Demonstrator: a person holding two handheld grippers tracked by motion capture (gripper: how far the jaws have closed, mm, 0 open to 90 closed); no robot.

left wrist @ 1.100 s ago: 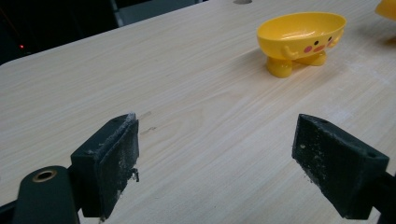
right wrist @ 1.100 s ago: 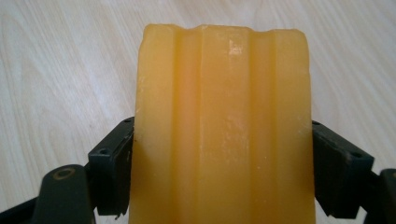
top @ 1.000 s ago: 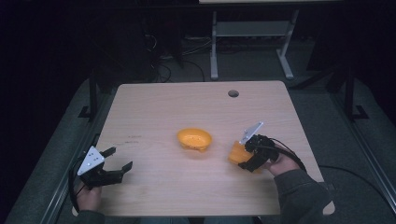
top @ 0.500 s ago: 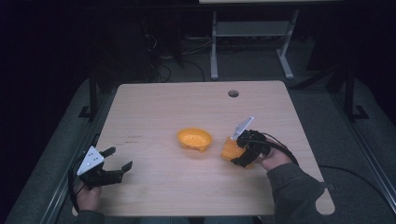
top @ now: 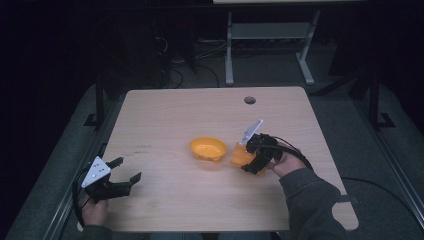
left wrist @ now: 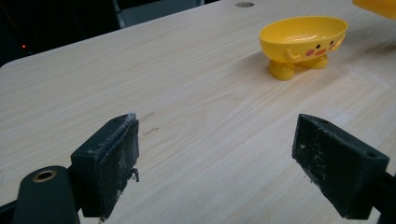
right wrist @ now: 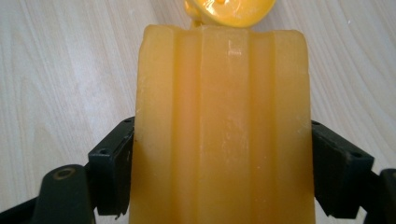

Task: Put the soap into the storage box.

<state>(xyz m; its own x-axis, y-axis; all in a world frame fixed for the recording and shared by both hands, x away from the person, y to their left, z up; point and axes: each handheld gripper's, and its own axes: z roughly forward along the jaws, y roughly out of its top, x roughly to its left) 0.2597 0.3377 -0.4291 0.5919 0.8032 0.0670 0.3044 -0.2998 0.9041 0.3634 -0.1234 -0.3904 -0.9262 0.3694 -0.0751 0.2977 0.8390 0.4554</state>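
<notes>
holding an orange soap bar (top: 239, 155) in the right gripper (top: 252, 162), just beside a yellow dish (top: 208, 148) mid-desk.

desk (top: 165, 110): light wood, w/ a round cable hole (top: 249, 100) near the far edge, right of centre. person's right sleeve (top: 312, 200) comes in over the near right corner. left gripper (top: 122, 172) sits by the near left corner, well apart from dish & bar, jaws spread wide w/ nothing between them; left gripper view shows bare wood in the gap. right gripper is right of centre, jaws pressed on both sides of the bar; in the right gripper view the ridged bar (right wrist: 224, 126) stands between them, its far end at the dish rim (right wrist: 229, 11). dish is oval, on small feet, w/ a painted face on its side (left wrist: 303, 44). can't tell if bar touches dish.
</notes>
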